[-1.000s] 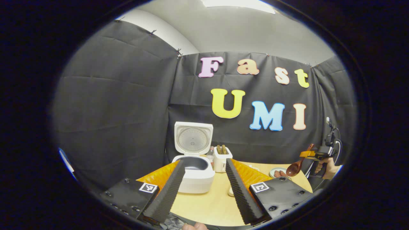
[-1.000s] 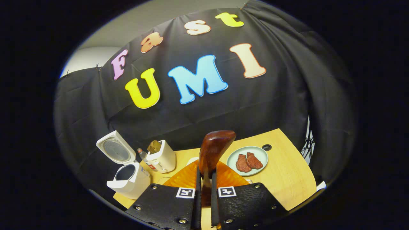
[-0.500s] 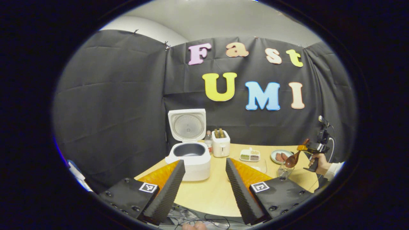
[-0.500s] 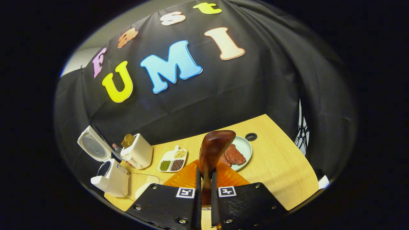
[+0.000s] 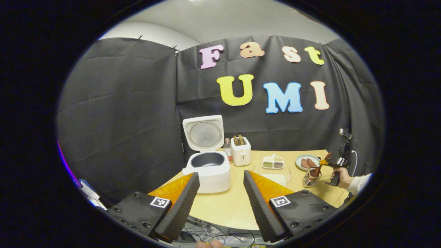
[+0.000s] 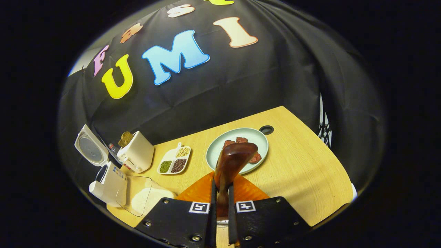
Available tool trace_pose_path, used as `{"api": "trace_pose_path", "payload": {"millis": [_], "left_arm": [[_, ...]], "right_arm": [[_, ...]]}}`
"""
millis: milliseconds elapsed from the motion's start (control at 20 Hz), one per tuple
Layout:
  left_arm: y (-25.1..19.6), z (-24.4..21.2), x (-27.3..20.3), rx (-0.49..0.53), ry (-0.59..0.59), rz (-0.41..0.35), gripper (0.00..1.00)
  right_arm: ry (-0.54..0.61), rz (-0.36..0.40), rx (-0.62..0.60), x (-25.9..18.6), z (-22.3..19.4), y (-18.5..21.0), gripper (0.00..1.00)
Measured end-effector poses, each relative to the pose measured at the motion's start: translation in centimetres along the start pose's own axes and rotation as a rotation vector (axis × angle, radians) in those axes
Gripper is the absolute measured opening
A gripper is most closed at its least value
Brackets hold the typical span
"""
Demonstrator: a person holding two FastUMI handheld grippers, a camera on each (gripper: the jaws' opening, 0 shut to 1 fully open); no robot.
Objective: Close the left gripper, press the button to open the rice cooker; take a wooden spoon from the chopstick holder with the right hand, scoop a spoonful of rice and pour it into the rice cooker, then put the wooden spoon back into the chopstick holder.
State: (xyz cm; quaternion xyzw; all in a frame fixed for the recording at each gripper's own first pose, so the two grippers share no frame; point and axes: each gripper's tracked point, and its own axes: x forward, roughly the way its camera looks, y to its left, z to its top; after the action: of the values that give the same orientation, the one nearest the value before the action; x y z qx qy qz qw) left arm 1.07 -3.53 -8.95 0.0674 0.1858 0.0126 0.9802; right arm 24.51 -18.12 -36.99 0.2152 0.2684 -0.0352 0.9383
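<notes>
The white rice cooker [image 5: 208, 169] stands at the table's left with its lid [image 5: 204, 132] up and the dark pot bare. My left gripper [image 5: 220, 201] hangs open and empty, well in front of it. Far right, a hand [image 5: 340, 173] holds my right gripper [image 5: 326, 161], shut on the dark wooden spoon [image 5: 318, 169]. The spoon's lower end reaches down into the wire chopstick holder [image 5: 310, 178]. In the right gripper view the spoon [image 6: 234, 156] sticks up from the shut right gripper [image 6: 220, 193], over a plate. A clear container of rice [image 6: 141, 199] lies beside the cooker [image 6: 107, 183].
A white toaster [image 5: 240, 154] and a small bottle [image 5: 227, 147] stand behind the cooker. A divided dish of beans [image 6: 174, 162] and a pale plate [image 6: 214, 153] with meat slices lie mid-table. The wooden table [image 6: 303, 172] has a round hole [image 6: 266, 130] near its back edge.
The right gripper has come down to the right with the spoon, lowering it into the wire holder. The left gripper has drawn back from the cooker and stays open.
</notes>
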Motion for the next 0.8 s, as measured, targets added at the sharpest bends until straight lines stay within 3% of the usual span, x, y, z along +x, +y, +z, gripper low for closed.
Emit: {"api": "trace_pose_path", "payload": {"millis": [150,200,250,300,350,500,550,800], "left_arm": [[-0.9,0.5,-0.2,-0.003,-0.012,-0.016,0.90],[-1.3,0.7,-0.2,-0.002,-0.019,-0.023,0.90],[-1.8,1.0,-0.1,0.001,-0.026,-0.030,0.90],[-2.1,1.4,-0.1,0.004,-0.036,-0.036,0.90],[-2.3,1.4,0.2,0.004,-0.044,-0.044,0.90],[-3.4,2.4,0.9,-0.014,-0.066,-0.073,0.90],[-3.5,2.8,1.3,-0.018,-0.078,-0.080,0.90],[-3.6,5.4,2.5,-0.065,-0.148,-0.112,0.90]], "right_arm": [[0.010,-0.012,0.039,-0.8,0.3,-1.0,0.21],[0.014,-0.007,0.064,-1.3,0.5,-1.1,0.17],[0.018,0.000,0.088,-1.8,0.5,-1.3,0.32],[0.018,-0.006,0.103,-2.3,0.5,-1.8,0.33],[0.020,-0.013,0.112,-2.9,0.5,-2.3,0.47],[0.045,-0.046,0.127,-5.5,-0.1,-3.5,0.69],[0.045,-0.062,0.117,-6.6,-0.1,-4.0,0.90],[-0.030,-0.098,0.095,-13.4,0.9,-4.9,0.92]]}}
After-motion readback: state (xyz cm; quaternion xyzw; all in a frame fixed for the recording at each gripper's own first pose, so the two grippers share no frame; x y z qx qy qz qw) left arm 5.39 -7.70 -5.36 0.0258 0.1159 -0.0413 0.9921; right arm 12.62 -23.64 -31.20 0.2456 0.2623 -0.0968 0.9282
